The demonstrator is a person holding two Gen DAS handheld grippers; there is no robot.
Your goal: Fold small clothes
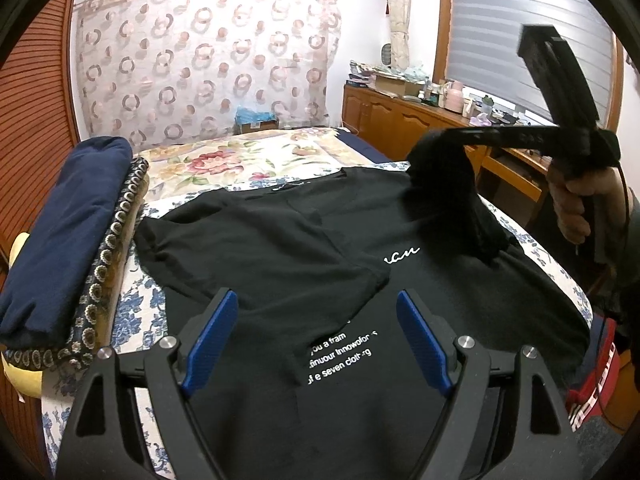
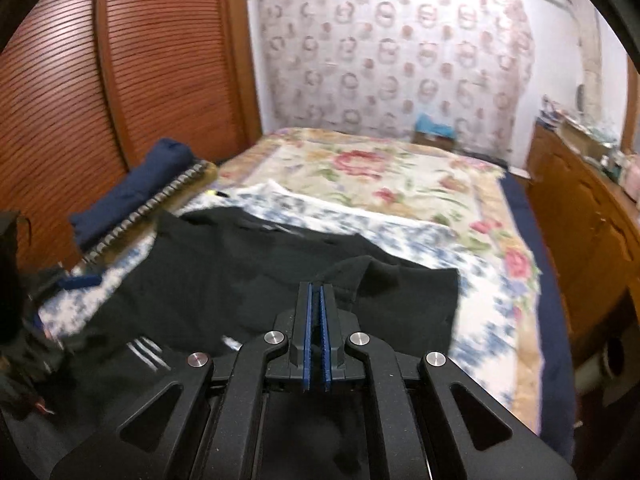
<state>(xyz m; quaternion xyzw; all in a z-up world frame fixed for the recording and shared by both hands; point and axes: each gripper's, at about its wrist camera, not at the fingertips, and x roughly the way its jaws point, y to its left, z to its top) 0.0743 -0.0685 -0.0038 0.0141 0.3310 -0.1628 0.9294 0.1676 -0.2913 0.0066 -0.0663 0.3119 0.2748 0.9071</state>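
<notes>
Lying spread on one floral bed (image 1: 256, 156): one black T-shirt (image 1: 280, 264), right tool (image 2: 319, 304) pinching and lifting its sleeve (image 1: 444, 176), left tool (image 1: 316, 312) hovering wide open and empty beside one folded navy bundle (image 1: 68, 224)

Bed covered by cream floral quilt with red roses (image 1: 224, 160), blue-and-white floral sheet (image 2: 404, 240) laid over near end. Rolled navy blue fabric bundle (image 1: 68, 224) at left edge, resting on dark band with ring pattern (image 1: 116, 232). Sheer curtain with pink ring print (image 1: 200, 56) behind bed head, small cardboard box with blue stuff (image 1: 256, 120) below it. Slatted brown wooden doors (image 2: 160, 60) on left. Wooden cabinet with cluttered top (image 1: 404, 116) on right, under grey window blind (image 1: 520, 32).
</notes>
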